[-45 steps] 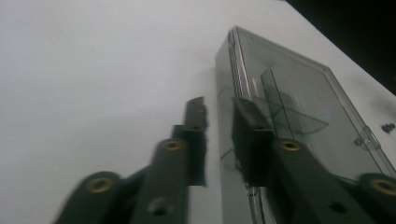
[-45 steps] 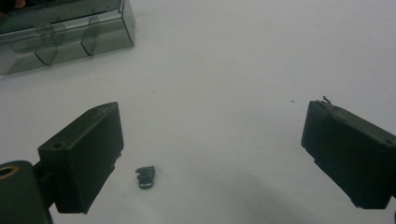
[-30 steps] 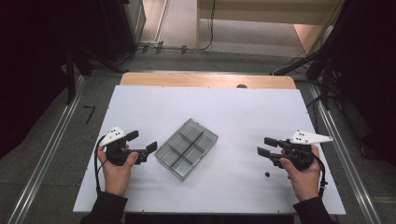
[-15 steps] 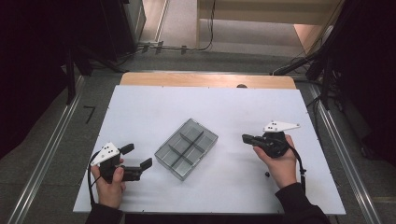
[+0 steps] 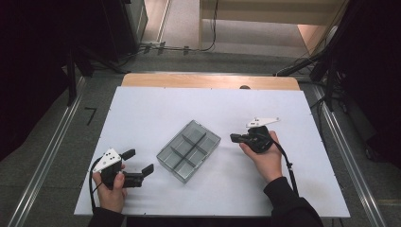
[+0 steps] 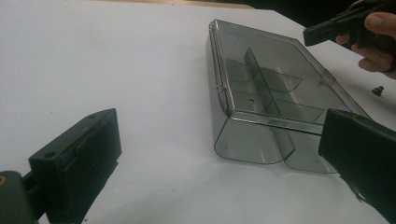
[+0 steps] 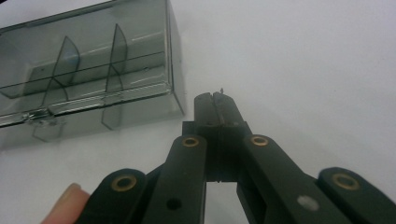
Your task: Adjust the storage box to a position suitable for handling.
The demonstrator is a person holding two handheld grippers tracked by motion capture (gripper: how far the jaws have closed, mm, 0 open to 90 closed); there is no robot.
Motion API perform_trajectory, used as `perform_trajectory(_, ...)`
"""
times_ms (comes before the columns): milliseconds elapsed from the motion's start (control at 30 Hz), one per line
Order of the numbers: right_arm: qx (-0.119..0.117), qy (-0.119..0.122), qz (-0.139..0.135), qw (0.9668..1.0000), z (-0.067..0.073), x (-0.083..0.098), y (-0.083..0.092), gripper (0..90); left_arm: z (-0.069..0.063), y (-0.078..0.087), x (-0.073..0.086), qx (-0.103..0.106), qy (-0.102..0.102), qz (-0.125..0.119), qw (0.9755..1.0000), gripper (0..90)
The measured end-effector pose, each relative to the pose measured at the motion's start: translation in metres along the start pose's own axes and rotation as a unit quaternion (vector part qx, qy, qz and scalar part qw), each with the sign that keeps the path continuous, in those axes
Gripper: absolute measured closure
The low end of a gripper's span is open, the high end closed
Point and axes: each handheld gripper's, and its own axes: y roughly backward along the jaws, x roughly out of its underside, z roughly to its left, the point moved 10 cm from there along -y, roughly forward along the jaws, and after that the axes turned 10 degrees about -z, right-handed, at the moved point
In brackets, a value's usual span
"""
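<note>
1. Both hands have shifted since a second ago: the right gripper (image 5: 235, 138) has slid in from the right edge toward the box (image 5: 189, 150), and the left gripper (image 5: 138, 163) has dropped toward the lower left of the high view.
2. Right jaws have just been closing and now sit pressed together; a tiny dark speck pokes out at their tips, too small to name.
3. Left jaws stand wide apart, nothing between them, pointing at the box's near end.
4. Box lies closed, mid-frame on the white table (image 5: 156, 109), slanted, dividers visible through its smoky lid.
5. Small dark screw (image 6: 377, 89) lies on the table just beyond the box.
</note>
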Motion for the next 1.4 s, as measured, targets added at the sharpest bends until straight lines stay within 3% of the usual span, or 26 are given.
perform_trajectory(200,0.003,0.0,0.013,0.9999,0.002,0.001,-0.014,88.2,0.0,0.0,0.0,0.003,0.001,-0.004,1.0,0.0)
perform_trajectory(467,-0.005,0.009,0.007,0.9999,0.01,-0.009,-0.028,88.2,-0.001,-0.001,0.0,0.005,0.002,-0.003,1.0,0.0)
perform_trajectory(700,-0.011,-0.008,0.013,0.9998,0.009,-0.005,-0.038,88.2,-0.001,-0.001,0.0,0.008,0.002,-0.003,1.0,0.0)
perform_trajectory(967,-0.024,-0.015,0.004,0.9996,0.011,-0.007,-0.038,88.3,-0.001,-0.001,0.0,0.008,0.002,-0.002,1.0,0.0)
perform_trajectory(1267,-0.024,0.0,0.01,0.9997,0.016,-0.006,-0.034,88.3,-0.002,0.0,0.0,0.01,0.002,-0.003,0.9999,0.0)
perform_trajectory(1400,-0.033,0.01,0.014,0.9993,0.027,-0.004,-0.032,88.3,-0.002,0.0,0.0,0.01,0.001,-0.003,0.9999,0.0)
